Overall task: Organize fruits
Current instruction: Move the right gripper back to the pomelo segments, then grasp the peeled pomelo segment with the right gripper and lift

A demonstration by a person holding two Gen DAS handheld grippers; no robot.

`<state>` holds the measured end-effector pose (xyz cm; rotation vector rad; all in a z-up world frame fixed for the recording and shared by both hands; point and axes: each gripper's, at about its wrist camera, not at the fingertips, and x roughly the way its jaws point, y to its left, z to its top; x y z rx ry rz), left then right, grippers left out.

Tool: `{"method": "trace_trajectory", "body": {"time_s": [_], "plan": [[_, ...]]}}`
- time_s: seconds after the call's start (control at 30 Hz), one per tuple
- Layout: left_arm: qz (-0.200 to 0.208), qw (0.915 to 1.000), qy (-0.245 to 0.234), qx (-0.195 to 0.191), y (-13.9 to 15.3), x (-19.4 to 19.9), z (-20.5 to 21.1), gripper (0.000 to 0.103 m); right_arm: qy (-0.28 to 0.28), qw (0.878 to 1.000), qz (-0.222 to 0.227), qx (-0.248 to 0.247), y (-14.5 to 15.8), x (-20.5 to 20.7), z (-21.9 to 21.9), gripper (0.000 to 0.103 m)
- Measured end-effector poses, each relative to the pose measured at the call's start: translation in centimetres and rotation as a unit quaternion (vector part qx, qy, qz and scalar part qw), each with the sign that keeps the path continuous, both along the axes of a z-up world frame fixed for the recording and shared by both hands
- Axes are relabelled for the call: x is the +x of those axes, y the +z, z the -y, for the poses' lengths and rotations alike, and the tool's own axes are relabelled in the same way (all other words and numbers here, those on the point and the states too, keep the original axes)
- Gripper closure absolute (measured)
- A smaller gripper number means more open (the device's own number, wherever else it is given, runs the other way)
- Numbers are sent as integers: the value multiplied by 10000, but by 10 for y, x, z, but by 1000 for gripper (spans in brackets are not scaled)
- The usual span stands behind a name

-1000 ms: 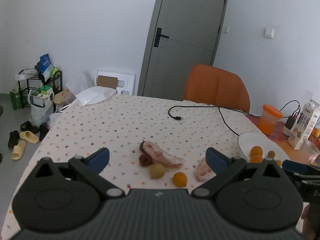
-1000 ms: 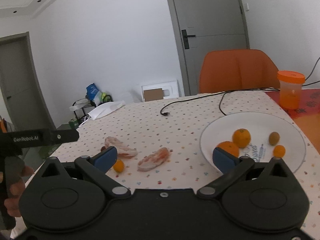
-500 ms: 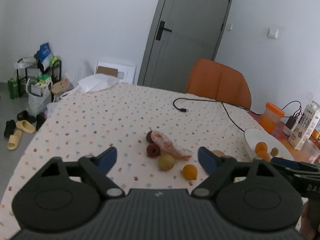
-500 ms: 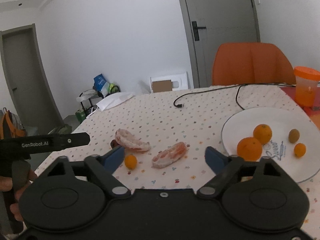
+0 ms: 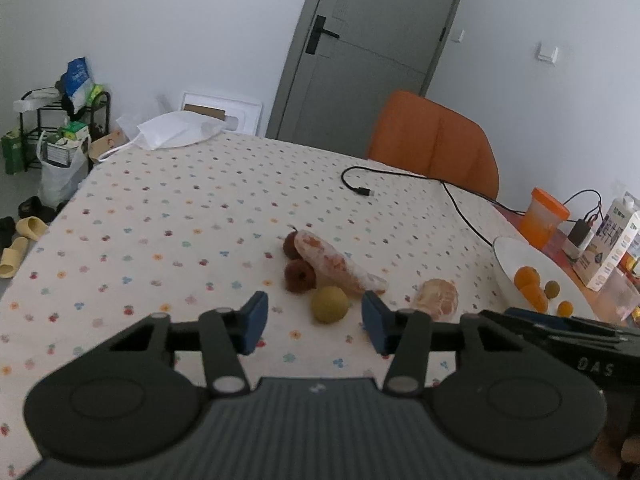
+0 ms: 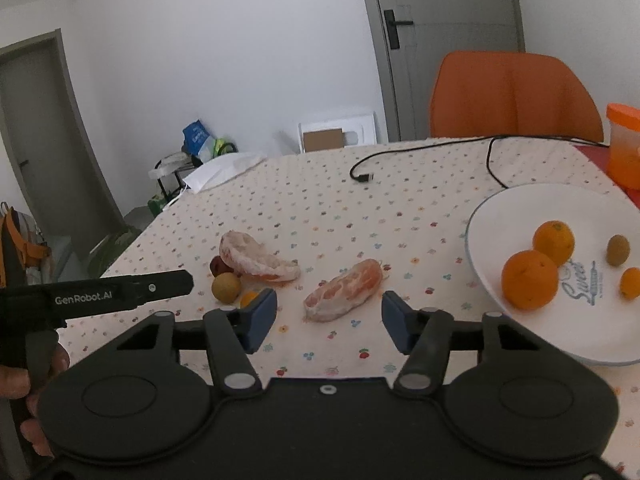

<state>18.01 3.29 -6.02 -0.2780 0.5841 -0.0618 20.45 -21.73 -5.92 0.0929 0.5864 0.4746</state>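
A cream tablecloth (image 5: 168, 208) is showing small flower prints in red, blue, green and orange across the middle of both views. At frame centre, a pink-and-white peeled segment (image 6: 344, 290) is lying pale against it, with a longer pink-white piece (image 5: 340, 264) beside two dark red fruits (image 5: 299, 276) and a yellow-green round fruit (image 5: 329, 305). At right, a white plate (image 6: 520, 208) with blue lettering is carrying two bright oranges (image 6: 530, 280). An orange chair (image 5: 434, 140) is glowing upper right before a grey door (image 5: 360, 40). The grippers are showing black bodies with blue pads (image 6: 260, 314).
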Motion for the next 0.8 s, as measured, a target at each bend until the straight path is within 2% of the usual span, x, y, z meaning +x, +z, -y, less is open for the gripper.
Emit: {"method": "trace_trajectory", "body": {"time_s": [0.1,0.27,0.5,0.8], "plan": [[-32,10000,-5,-9,-2,6,1,53,31,9999,-96,-28,-3,6,-4,52],[-42,10000,57,-26,-4,17,-1,56,29,9997,-221,-67,-8,18,-9,53],[-143,9996,245,87,-9,37,-10,69,57,9993,-347,-157,-13,32,-20,53],[-243,9996,126,73,-15,54,-9,69,83,9991,-273,-324,-15,43,-26,50]]}}
